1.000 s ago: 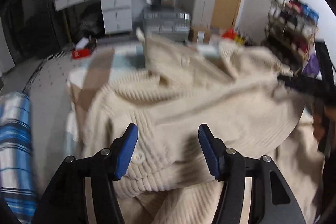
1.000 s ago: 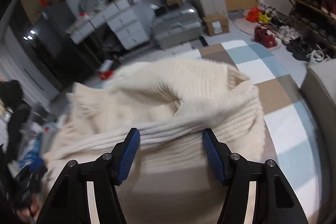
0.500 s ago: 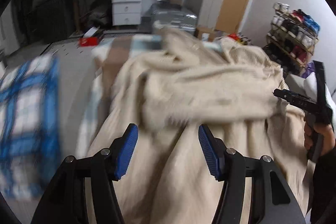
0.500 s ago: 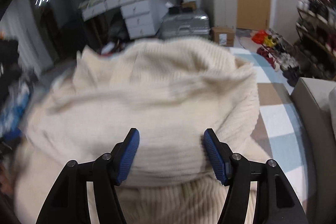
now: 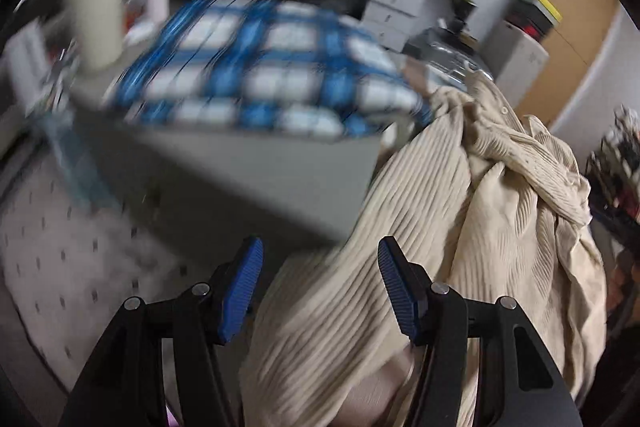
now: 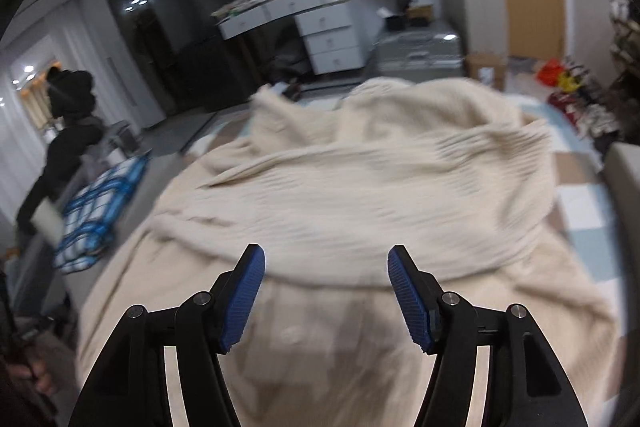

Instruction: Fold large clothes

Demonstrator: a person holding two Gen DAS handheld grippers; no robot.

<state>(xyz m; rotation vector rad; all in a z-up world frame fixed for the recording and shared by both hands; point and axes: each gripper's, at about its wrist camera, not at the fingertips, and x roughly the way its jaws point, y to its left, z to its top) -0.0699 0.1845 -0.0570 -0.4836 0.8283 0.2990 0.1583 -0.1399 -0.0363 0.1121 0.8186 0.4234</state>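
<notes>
A large cream ribbed-knit sweater point(image 6: 380, 187) lies rumpled and spread out, with a thick fold across its middle. My right gripper point(image 6: 326, 291) hovers over its near part, open, and its blue pads touch no cloth. In the left wrist view the sweater point(image 5: 500, 207) is heaped at the right, and a ribbed strip of it runs down between the fingers. My left gripper point(image 5: 320, 287) is open: the cloth lies close to the right pad and a gap shows beside the left pad. This view is blurred by motion.
A folded blue plaid cloth point(image 5: 260, 83) rests on a grey block point(image 5: 240, 171), also seen as the plaid cloth point(image 6: 100, 203) at the left. A person in dark clothes point(image 6: 68, 107) stands at the far left. A checked mat point(image 6: 580, 195), drawers point(image 6: 332, 35) and boxes lie beyond.
The left view has swung left and rolled: the sweater went from centre to the right side, and the plaid cloth now fills the top. The right view shifted over the sweater. Both grippers stayed open.
</notes>
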